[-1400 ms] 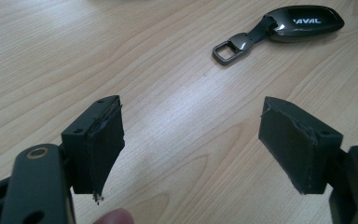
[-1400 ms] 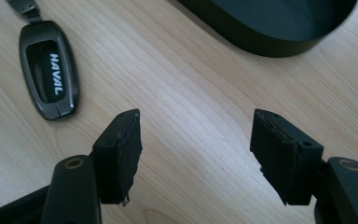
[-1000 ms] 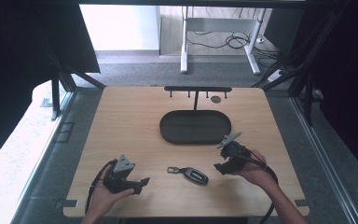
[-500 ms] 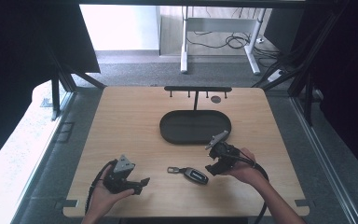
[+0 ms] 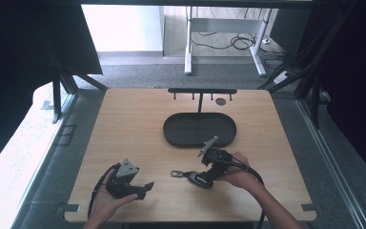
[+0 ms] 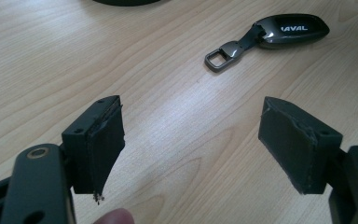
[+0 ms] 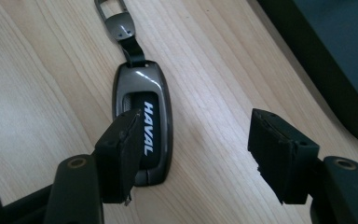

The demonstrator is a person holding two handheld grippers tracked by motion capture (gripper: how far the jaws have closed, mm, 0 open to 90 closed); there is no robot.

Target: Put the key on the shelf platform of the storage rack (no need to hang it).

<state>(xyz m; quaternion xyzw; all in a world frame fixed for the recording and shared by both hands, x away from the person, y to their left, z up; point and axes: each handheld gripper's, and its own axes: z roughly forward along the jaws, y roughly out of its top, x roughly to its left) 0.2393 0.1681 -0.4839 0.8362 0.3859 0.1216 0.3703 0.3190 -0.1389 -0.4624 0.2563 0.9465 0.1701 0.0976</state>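
One key fob (image 5: 198,178), right gripper (image 5: 208,172) almost on it

Fob lay flat just in front of the black tray (image 5: 171,135), long axis running away between the half-open jaws, which had just narrowed slightly; left gripper (image 5: 145,187) sat farther off, jaws wide apart.

I see a table (image 5: 124,124) of pale wood with clear grain and a smooth, faintly satin surface. The key fob (image 7: 142,126) looks like glossy grey plastic with a shiny black face, and its clip (image 6: 221,56) is brushed metal. My gripper pads (image 6: 298,140) are matt black rubber, frayed at the edges. The tray (image 5: 171,136) looks matt and dark.
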